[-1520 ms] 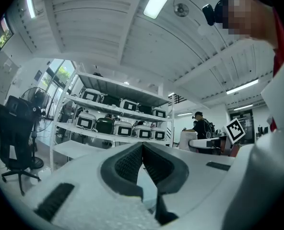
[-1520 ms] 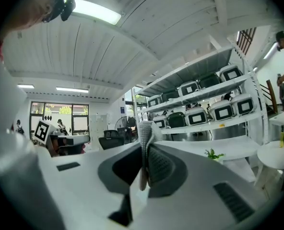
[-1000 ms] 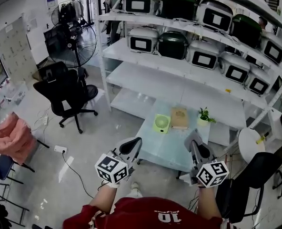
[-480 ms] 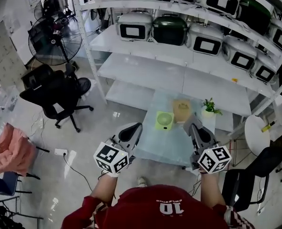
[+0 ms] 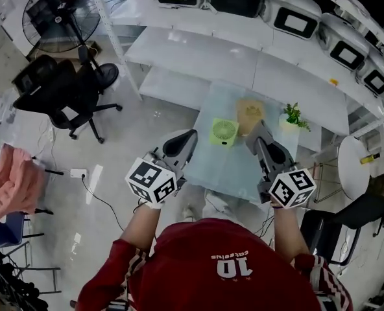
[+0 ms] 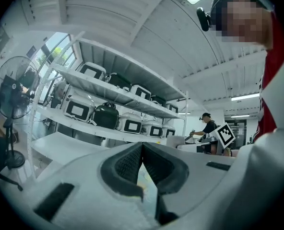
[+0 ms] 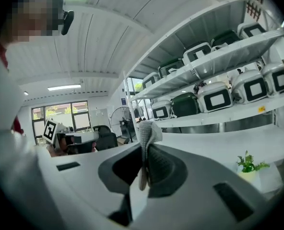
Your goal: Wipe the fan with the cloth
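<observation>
A small green fan (image 5: 224, 133) lies on the pale glass table (image 5: 231, 170), seen in the head view. A tan cloth (image 5: 250, 113) lies flat just behind it. My left gripper (image 5: 190, 135) is held over the table's left edge, left of the fan, with its jaws shut and nothing in them (image 6: 142, 145). My right gripper (image 5: 252, 129) hovers right of the fan and near the cloth, touching neither. Its jaws are pressed together and hold nothing (image 7: 146, 128). Neither gripper view shows the fan or the cloth.
A small potted plant (image 5: 293, 116) stands at the table's far right corner. White shelving (image 5: 244, 57) with rice cookers runs behind the table. A black office chair (image 5: 62, 92) and a standing fan (image 5: 52, 11) are at the left, a round white stool (image 5: 354, 167) at the right.
The view has moved closer to the table, which now lies right under the grippers. Both grippers keep their pose in front of the person, still shut.
</observation>
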